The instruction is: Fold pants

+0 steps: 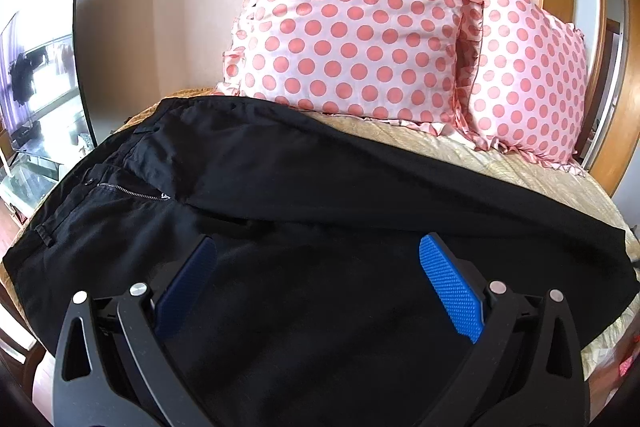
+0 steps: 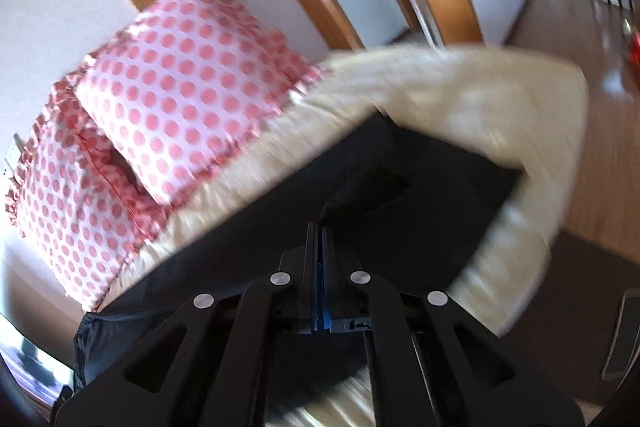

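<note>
Overhead, left hand-held gripper [image 1: 318,287] gapes above pants [image 1: 280,187]; right hand-held gripper [image 2: 320,223] pinches hem.

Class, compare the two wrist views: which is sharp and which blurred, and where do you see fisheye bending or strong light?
Left wrist view: sharp, with the zipper on the pants crisp; the bed edge bows from fisheye, and the left gripper is open. Right wrist view: motion-blurred, smearing the pillows; door frames curve, daylight glares off the floor, and the right gripper is shut on the pants.
</note>
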`<state>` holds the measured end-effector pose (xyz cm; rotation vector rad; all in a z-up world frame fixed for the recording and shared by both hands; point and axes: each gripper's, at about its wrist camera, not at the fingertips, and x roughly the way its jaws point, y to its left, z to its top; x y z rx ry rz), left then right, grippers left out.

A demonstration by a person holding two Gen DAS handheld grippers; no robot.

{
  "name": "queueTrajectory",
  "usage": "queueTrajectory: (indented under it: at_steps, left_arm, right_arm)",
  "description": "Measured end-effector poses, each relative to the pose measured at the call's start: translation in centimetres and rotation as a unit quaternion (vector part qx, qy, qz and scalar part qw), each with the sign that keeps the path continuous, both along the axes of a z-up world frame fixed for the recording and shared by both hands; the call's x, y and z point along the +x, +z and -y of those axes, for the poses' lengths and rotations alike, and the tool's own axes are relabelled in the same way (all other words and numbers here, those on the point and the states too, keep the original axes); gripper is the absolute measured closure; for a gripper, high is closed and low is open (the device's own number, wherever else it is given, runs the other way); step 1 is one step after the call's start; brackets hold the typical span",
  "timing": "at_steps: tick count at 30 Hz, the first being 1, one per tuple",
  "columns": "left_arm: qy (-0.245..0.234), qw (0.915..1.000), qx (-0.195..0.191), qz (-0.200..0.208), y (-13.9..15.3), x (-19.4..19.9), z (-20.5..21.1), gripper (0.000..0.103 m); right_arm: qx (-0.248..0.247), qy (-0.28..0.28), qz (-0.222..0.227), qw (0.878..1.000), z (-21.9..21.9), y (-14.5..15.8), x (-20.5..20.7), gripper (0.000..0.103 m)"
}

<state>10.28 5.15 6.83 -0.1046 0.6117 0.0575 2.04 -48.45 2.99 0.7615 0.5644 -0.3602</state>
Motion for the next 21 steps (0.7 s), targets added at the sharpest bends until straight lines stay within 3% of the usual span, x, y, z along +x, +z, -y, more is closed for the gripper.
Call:
queueTrajectory:
  at_steps: [5,11,17,21]
  left_arm:
    - [0.003,0.9998,0.021,0.003,0.3,-0.5,0.9,0.002]
    - [0.017,0.999,0.039,0.011,0.5,-0.9,0.6,0.002]
    - [0.024,0.9994,0.025,0.002,0.4,-0.1,-0.1,0.002]
    - [0.036,0.9981,0.047,0.012,0.6,0.7,-0.4,0.002]
  right_arm:
    - [0.046,0.004,-0.009,0.999,1.0,-1.9,0.4,0.1]
    - [0.086,-0.018,-0.005,0.996,2.1,-2.8,-0.3,0.073]
    - [0.095,-0.018,0.007,0.995,2.2,-3.1,-0.2,0.072]
    - [0.084,-0.033,0.005,0.996,2.4,-3.3,0.7,0.074]
